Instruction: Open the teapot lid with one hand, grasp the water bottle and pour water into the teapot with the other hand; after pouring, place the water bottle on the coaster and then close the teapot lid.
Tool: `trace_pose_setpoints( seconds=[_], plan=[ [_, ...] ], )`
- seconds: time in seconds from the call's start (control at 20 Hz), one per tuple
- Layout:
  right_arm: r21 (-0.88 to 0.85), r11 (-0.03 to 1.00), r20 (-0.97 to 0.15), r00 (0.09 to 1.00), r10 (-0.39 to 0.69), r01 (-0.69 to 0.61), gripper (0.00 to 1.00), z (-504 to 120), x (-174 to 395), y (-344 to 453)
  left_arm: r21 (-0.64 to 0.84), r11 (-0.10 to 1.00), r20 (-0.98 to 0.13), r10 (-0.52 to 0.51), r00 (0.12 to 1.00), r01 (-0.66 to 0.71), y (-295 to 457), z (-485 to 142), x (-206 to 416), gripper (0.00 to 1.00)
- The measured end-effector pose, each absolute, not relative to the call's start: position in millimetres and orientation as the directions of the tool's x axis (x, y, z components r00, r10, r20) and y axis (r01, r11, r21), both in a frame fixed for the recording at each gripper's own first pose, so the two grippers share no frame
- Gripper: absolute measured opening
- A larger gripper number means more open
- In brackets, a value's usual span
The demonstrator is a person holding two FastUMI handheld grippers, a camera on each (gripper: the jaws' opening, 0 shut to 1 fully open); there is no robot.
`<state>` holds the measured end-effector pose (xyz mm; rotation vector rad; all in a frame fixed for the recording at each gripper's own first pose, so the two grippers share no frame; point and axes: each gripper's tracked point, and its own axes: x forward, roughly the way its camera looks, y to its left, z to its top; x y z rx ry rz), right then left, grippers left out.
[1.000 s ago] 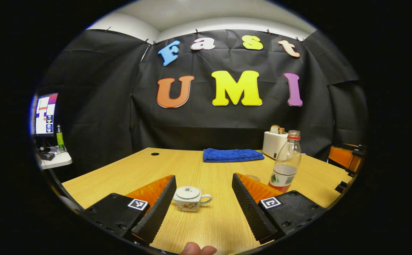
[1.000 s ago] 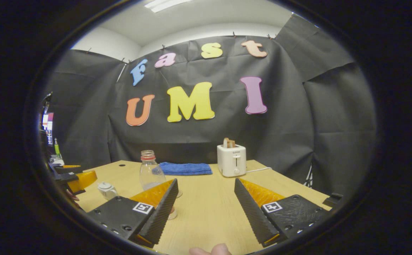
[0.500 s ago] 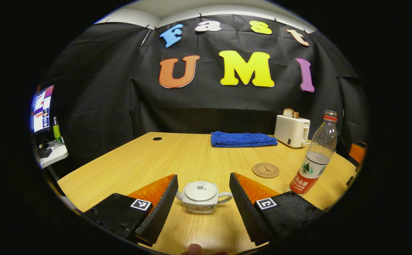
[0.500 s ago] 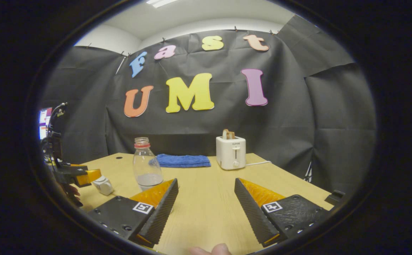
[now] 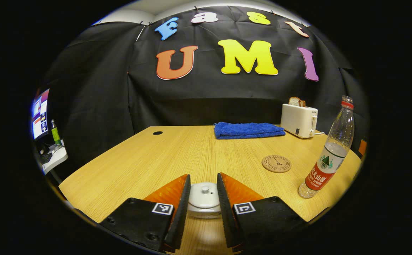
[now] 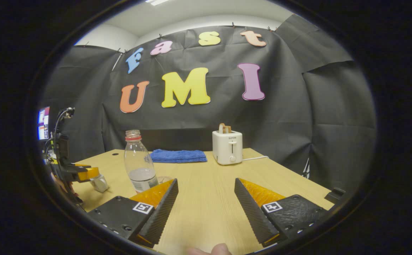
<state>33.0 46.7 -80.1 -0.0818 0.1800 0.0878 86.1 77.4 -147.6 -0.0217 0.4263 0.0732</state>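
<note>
A small white teapot (image 5: 204,212) with its lid (image 5: 204,196) on sits on the wooden table (image 5: 149,159), directly between the fingers of my left gripper (image 5: 203,175). The fingers have narrowed to about the lid's width and hide the spout and handle; contact is unclear. A clear water bottle (image 5: 328,159) with a red label stands uncapped at the right, behind a round coaster (image 5: 276,163). In the right gripper view, my right gripper (image 6: 206,180) is open over bare table, the bottle (image 6: 138,166) just beyond its left finger. The left gripper (image 6: 85,173) reaches the teapot (image 6: 100,183) at far left.
A white toaster (image 5: 299,120) holding bread and a folded blue towel (image 5: 248,130) stand at the table's back edge. A side desk with a monitor (image 5: 39,113) is off to the left. A thumb tip (image 6: 209,249) shows at the bottom of the right gripper view.
My left gripper moved forward and down over the teapot and its fingers narrowed around the lid. The right gripper drifted slightly right and stayed open.
</note>
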Motion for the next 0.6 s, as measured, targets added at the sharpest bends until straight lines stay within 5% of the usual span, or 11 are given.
trace_pose_setpoints(
  seconds=[0.3, 0.6],
  plan=[
    [-0.053, 0.974, -0.176, 0.963, 0.206, -0.218, 0.96, -78, 27, 80, 0.012, 0.997, -0.394, 0.077, 0.916, -0.079, 79, -146, 90, 0.08],
    [-0.031, 0.95, -0.215, 0.93, 0.298, -0.312, 0.96, -90, 23, 113, -0.07, 0.995, -0.338, 0.047, 0.94, -0.075, 84, -119, 88, 0.03]
  ],
)
